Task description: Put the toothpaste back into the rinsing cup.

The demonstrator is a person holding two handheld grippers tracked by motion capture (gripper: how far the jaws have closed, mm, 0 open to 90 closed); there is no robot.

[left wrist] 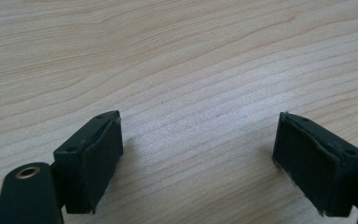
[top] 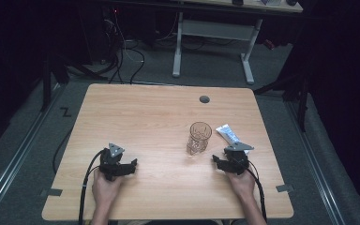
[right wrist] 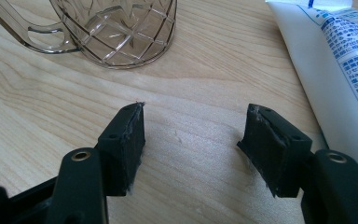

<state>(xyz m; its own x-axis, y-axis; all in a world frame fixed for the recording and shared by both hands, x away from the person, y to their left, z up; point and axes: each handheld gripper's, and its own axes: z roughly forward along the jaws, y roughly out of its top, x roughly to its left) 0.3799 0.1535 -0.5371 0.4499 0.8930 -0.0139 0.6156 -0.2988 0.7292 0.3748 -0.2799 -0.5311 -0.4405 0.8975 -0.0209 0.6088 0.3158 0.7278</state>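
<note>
- Pale wood-grain laminate covers the rectangular table (top: 140, 112), which stands on grey carpet in a dim room; a small grey round cap (top: 204, 99) sits in the top near its far edge.
- Clear, faceted glass mug with a handle (top: 198, 138) stands upright right of the table's centre. In the right gripper view its diamond-cut wall (right wrist: 121, 32) and handle lie beyond the jaws, up and to the left.
- White squeeze tube with blue print (top: 228, 133) lies flat just right of the mug, apart from it. In the right gripper view it (right wrist: 335, 60) runs down the right edge, close beside the right-hand jaw.
- Right gripper (top: 221, 162), black, rests low on the table near the person's edge, just in front of the mug and tube. Its jaws stand wide apart (right wrist: 191, 140) with only bare wood between them; nothing is held.
- Left gripper (top: 132, 165), also black, sits on the left half of the table, well apart from the mug. Its jaws are spread wide (left wrist: 198, 149) over bare wood, holding nothing.
</note>
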